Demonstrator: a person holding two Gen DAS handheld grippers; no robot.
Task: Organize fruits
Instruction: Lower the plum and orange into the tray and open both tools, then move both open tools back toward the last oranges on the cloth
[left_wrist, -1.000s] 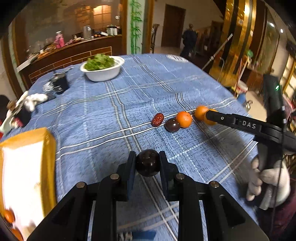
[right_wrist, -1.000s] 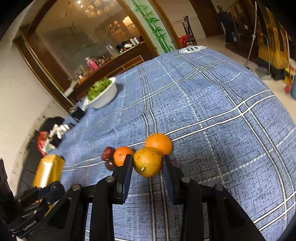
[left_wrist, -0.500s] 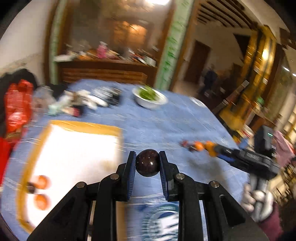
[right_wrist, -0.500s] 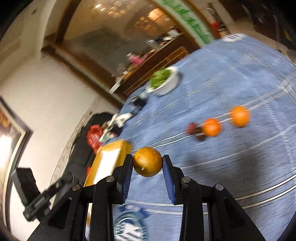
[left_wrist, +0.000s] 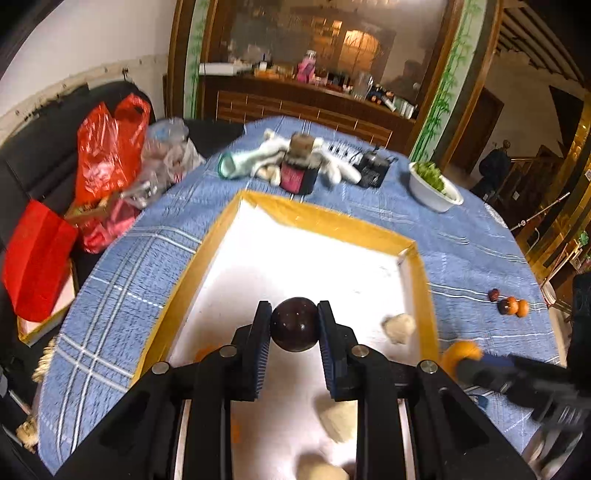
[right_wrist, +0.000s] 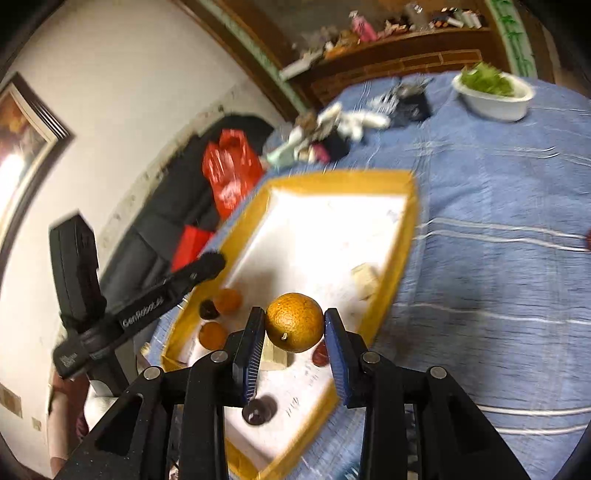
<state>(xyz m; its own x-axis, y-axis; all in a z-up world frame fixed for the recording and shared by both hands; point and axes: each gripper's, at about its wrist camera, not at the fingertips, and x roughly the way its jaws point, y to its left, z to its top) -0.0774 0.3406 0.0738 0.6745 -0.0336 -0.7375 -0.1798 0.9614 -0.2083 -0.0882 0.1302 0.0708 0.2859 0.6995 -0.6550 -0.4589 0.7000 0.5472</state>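
My left gripper (left_wrist: 294, 314) is shut on a dark round fruit (left_wrist: 294, 328) and hangs over the white tray with a yellow rim (left_wrist: 325, 215). My right gripper (right_wrist: 294, 319) is shut on an orange (right_wrist: 293, 325) above the same tray (right_wrist: 403, 251), near its right rim. Inside the tray lie two small oranges (right_wrist: 228, 300), a dark fruit (right_wrist: 259, 409) and a red fruit (right_wrist: 320, 355). A red date, a dark fruit and small oranges (left_wrist: 508, 305) sit in a row on the blue checked cloth at the right.
A white bowl of greens (left_wrist: 436, 189) stands at the back right. Socks, a dark jar (left_wrist: 298, 173) and small devices crowd the far edge. Red bags (left_wrist: 107, 155) lie on a black seat at the left. Pale lumps (left_wrist: 399, 328) lie in the tray.
Both grippers have swung left from the row of fruit on the cloth to above the tray, each still holding its fruit. The views have rolled.
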